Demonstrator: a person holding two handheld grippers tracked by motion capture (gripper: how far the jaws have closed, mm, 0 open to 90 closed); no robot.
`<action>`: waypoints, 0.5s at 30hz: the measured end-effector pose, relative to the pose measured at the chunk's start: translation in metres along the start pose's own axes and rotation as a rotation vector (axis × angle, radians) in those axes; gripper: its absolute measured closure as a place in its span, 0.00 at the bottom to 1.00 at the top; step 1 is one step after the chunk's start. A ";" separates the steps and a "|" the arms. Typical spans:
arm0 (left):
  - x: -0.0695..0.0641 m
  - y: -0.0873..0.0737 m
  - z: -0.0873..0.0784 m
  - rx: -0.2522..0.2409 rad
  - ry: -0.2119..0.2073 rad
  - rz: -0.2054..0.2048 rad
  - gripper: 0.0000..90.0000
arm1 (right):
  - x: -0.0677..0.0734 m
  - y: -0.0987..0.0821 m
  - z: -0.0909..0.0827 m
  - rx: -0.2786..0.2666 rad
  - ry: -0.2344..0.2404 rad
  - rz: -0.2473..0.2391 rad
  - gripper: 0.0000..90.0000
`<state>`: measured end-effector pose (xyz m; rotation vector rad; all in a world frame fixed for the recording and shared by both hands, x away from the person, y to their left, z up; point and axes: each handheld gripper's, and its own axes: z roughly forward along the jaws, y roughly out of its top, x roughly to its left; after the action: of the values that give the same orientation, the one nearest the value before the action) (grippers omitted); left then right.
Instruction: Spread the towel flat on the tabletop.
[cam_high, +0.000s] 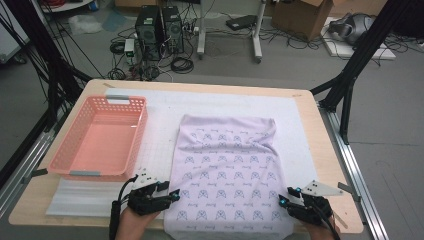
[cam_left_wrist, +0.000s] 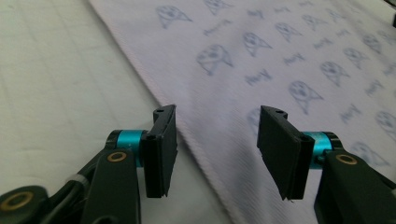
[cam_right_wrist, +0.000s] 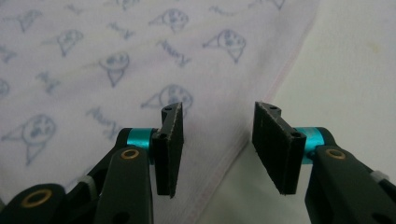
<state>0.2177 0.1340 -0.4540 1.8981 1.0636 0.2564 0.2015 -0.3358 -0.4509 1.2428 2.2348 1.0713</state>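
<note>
Below we see a pale lilac cloth (cam_high: 227, 170), blue cartoon print, lying flat, pink-hemmed edges, left gripper (cam_high: 174, 194) and right gripper (cam_high: 283, 199) both parted, empty.

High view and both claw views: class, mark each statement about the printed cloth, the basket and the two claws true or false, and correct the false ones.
1. The printed cloth lies spread flat on the table. True.
2. The pink basket has folded cloth in it. False: the basket holds nothing.
3. The left claw is shut on the cloth's edge. False: its jaws stand apart, with the cloth's hem lying under the gap and nothing gripped.
4. The right claw is open above the cloth's side edge. True.
5. The basket stands to the right of the cloth in the high view. False: it stands to its left.
6. The cloth's near edge hangs over the table's front edge. True.
</note>
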 end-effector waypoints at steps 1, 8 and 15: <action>-0.003 -0.002 0.000 0.000 0.018 0.025 0.55 | 0.001 -0.002 -0.002 0.001 -0.003 0.008 0.60; -0.008 -0.009 -0.006 -0.009 0.041 0.076 0.97 | 0.011 -0.006 -0.011 0.019 -0.010 0.001 0.97; -0.013 -0.027 -0.032 -0.012 -0.001 0.076 0.96 | 0.014 -0.024 -0.035 0.036 0.043 0.032 0.96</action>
<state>0.1767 0.1499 -0.4549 1.9296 0.9882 0.3044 0.1587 -0.3474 -0.4461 1.2857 2.2830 1.0837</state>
